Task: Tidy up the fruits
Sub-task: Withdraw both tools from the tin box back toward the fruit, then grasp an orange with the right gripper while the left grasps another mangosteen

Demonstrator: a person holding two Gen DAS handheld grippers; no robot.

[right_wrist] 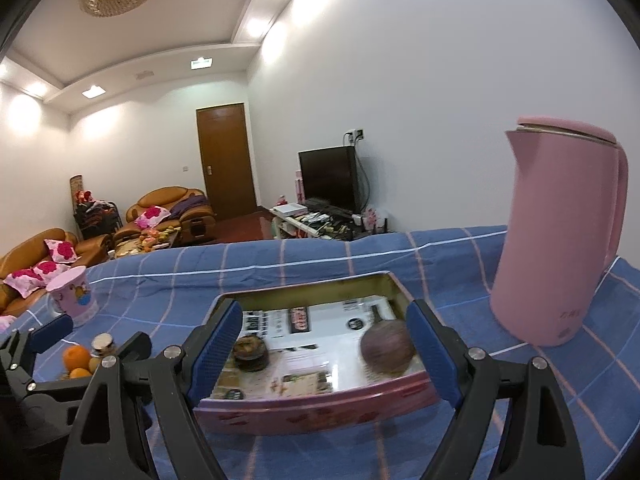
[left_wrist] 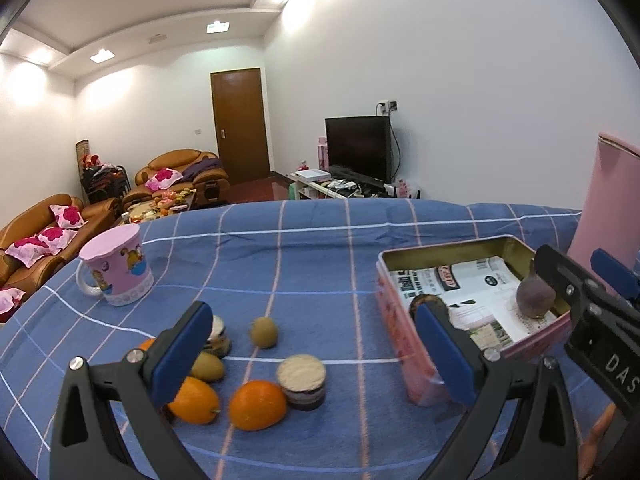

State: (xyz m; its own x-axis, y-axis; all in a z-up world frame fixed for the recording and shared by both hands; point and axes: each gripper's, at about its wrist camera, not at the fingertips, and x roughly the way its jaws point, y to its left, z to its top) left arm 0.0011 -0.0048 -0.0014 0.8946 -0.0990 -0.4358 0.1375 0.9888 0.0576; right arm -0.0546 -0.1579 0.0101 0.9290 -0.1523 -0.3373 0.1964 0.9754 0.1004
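Holding my left gripper (left_wrist: 316, 354) wide open and empty, I am hovering over the oranges (left_wrist: 258, 404) and kiwis (left_wrist: 264, 332) near the table's front-left edge. My right gripper (right_wrist: 326, 354), also open and empty, is waiting at the pink tin (right_wrist: 320, 410), so I am aiming to close slowly around one orange only.

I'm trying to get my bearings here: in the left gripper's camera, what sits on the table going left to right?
Mug → left orange → kiwi → round cake → tin → purple fruit inside it → pink kettle.
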